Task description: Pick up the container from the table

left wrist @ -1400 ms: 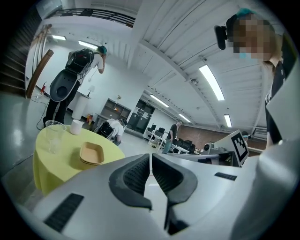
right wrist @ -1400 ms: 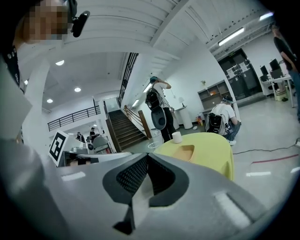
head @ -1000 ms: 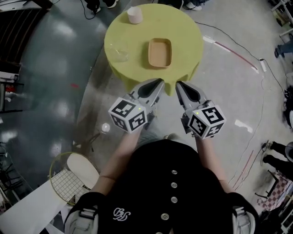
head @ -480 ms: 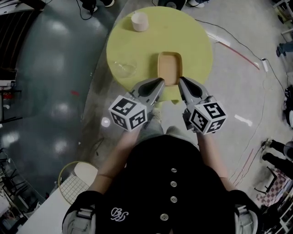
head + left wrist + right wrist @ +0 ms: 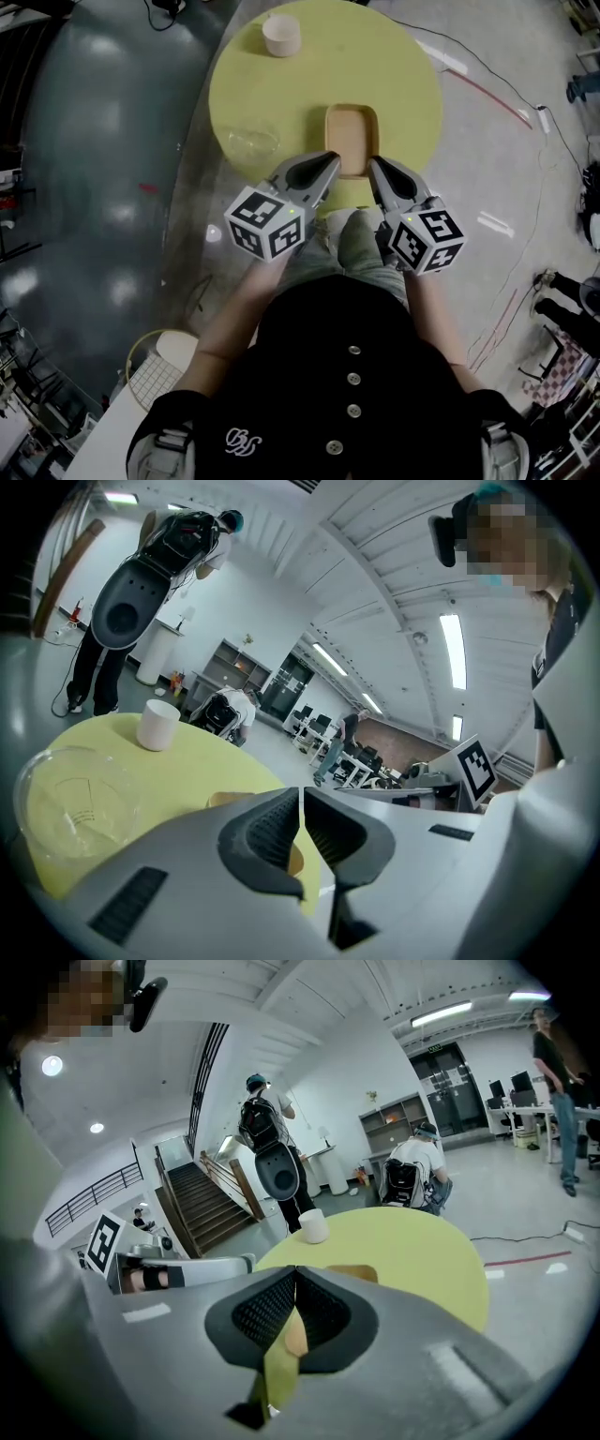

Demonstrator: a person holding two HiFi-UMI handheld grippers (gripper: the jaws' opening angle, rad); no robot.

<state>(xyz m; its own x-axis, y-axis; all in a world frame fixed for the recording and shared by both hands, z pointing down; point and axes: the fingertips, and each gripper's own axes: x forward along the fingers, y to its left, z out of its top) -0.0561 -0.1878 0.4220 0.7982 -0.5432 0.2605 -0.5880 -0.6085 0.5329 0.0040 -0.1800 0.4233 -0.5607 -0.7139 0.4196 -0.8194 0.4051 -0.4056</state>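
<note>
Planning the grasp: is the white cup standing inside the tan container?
No, the white cup stands apart from the tan container, near the yellow table's far edge.

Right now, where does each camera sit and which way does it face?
Head view: on the person's head, looking steeply down at the table, the container, both forearms and shirt.
Left gripper view: on the left gripper, looking along its shut jaws across the table at the cup.
Right gripper view: on the right gripper, looking along its shut jaws across the table.
Shared: both gripper views show the cup and the other gripper.
</note>
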